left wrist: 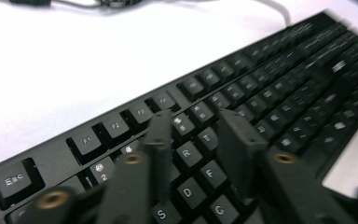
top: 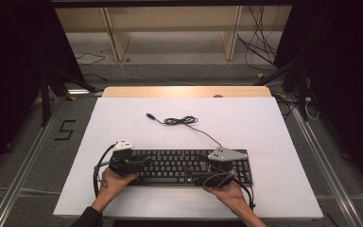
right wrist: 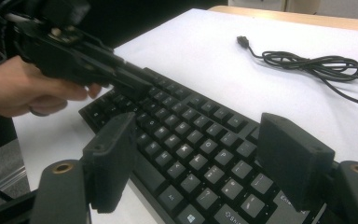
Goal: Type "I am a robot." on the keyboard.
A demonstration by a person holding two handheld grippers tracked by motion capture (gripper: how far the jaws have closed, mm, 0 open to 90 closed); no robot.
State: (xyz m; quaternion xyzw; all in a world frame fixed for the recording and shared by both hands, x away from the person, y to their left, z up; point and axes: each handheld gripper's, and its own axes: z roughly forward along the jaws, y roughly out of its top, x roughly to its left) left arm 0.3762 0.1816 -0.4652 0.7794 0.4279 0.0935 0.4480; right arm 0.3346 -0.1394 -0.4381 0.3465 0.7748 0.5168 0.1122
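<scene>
A black keyboard (top: 189, 166) lies on the white table top (top: 123, 123), near its front edge. Its cable (top: 182, 121) runs to a loose coil farther back and ends in a USB plug (top: 149, 115). My left gripper (top: 145, 163) hovers over the keyboard's left end, and its jaws stand apart above the letter keys (left wrist: 186, 154) with nothing between them. My right gripper (right wrist: 200, 140) is wide open over the keyboard's (right wrist: 191, 140) right half, pointing toward the left gripper (right wrist: 121, 77). The cable (right wrist: 317, 63) lies beyond it.
A wooden strip (top: 184, 91) borders the table's far edge. Behind it stand wooden shelf legs (top: 116, 38) and loose floor cables (top: 260, 47). Dark stands flank the table on both sides. White surface lies bare around the keyboard and cable.
</scene>
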